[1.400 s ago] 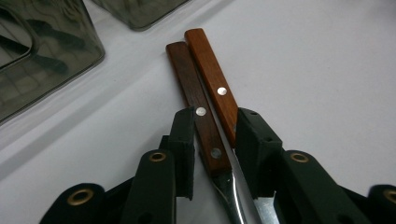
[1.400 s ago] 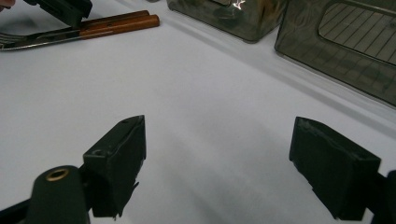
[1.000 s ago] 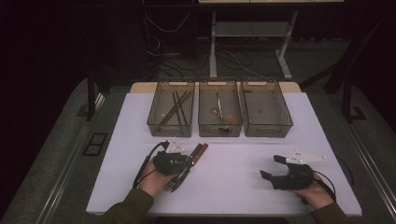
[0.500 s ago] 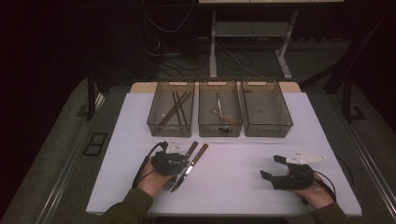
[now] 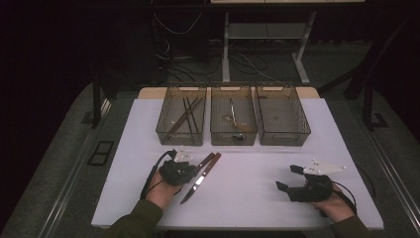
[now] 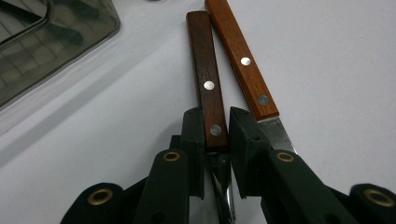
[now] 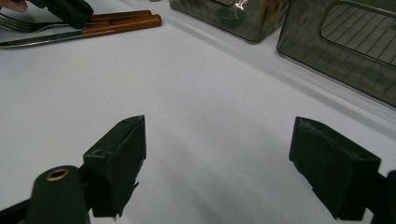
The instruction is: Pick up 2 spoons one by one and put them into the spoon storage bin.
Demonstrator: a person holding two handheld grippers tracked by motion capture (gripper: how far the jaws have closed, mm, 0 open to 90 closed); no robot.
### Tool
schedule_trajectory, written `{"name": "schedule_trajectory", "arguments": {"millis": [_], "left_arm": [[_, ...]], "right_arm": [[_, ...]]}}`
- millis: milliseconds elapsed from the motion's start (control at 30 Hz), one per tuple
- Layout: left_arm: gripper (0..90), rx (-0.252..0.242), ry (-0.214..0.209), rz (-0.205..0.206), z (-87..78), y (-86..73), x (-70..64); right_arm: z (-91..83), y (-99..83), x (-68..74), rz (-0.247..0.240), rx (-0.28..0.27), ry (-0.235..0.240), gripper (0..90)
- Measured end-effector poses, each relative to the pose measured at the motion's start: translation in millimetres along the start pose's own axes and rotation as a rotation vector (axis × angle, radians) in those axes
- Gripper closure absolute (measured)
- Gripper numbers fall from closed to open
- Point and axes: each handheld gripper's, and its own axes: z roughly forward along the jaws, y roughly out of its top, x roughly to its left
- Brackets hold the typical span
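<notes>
**Wooden handle clamped at the lower left of the bench**

Dark wood sits between the jaws of the left tool (image 6: 216, 135), which is clenched on the darker-handled utensil (image 6: 207, 79) right at the end of its handle, where the metal begins. In the left gripper view a second piece, the knife (image 6: 243, 60) with a lighter reddish handle, lies just beside it at the right, the two handles almost touching near the top of the frame and spreading apart toward the jaws. In the high view this pair lies slanted at lower centre-left on the white bench (image 5: 257, 198), with the left tool (image 5: 184, 171) over its left side and the knife's blade pointing toward the near edge.

The right tool (image 5: 292, 179) rests at the lower right of the high view, well apart from the cutlery. Its jaws stand wide and released, with nothing between them, as the right gripper view shows (image 7: 219, 163).

Three clear bins (image 5: 233, 136) stand in a row along the upper part of the bench, close to its far edge. Between the bins and the near edge, a broad bare stretch of white surface runs from the knife across to the right tool. A narrower bare strip lies to the left of the left hand (image 5: 161, 191).
</notes>
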Motion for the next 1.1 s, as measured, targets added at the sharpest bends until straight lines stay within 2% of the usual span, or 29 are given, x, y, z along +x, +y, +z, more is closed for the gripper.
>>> {"name": "schedule_trajectory", "arguments": {"millis": [367,400,467,533,700,767,800,867,967,1033,1100], "left_arm": [[76.8,0.013,-0.046,0.007,-0.3,1.9,7.7],[76.8,0.012,-0.056,-0.005,-0.3,1.6,8.5],[76.9,0.019,-0.064,-0.004,-0.7,2.4,10.8],[77.0,0.033,-0.065,0.002,-1.1,3.8,11.3],[77.1,0.051,-0.061,-0.016,-2.5,5.7,12.9],[77.2,0.058,-0.072,-0.019,-3.6,5.9,14.8],[77.2,0.055,-0.065,-0.024,-4.5,6.0,15.1],[77.2,0.041,-0.081,-0.043,-7.1,5.9,16.5],[77.3,0.027,-0.081,-0.050,-10.2,6.3,18.2],[77.2,0.027,-0.075,-0.043,-9.6,5.9,18.5],[77.0,0.042,-0.063,-0.017,-7.2,5.4,18.4]], "right_arm": [[0.4,0.2,0.8,-0.003,0.003,0.005,18.8],[0.5,0.2,0.9,-0.004,0.002,0.007,18.8],[0.4,0.3,0.9,-0.004,0.002,0.007,18.8],[0.5,0.3,0.9,-0.004,0.002,0.008,18.8],[1.0,0.5,1.0,-0.007,0.004,0.009,18.8],[1.1,0.4,1.1,-0.009,0.004,0.010,18.8],[1.2,0.5,1.1,-0.010,0.004,0.010,18.8],[1.3,0.5,1.1,-0.010,0.005,0.011,18.8],[1.3,0.5,1.1,-0.010,0.004,0.011,18.8],[1.4,0.5,1.0,-0.010,0.003,0.011,18.8],[1.4,0.5,1.2,-0.009,0.005,0.012,18.8]]}}
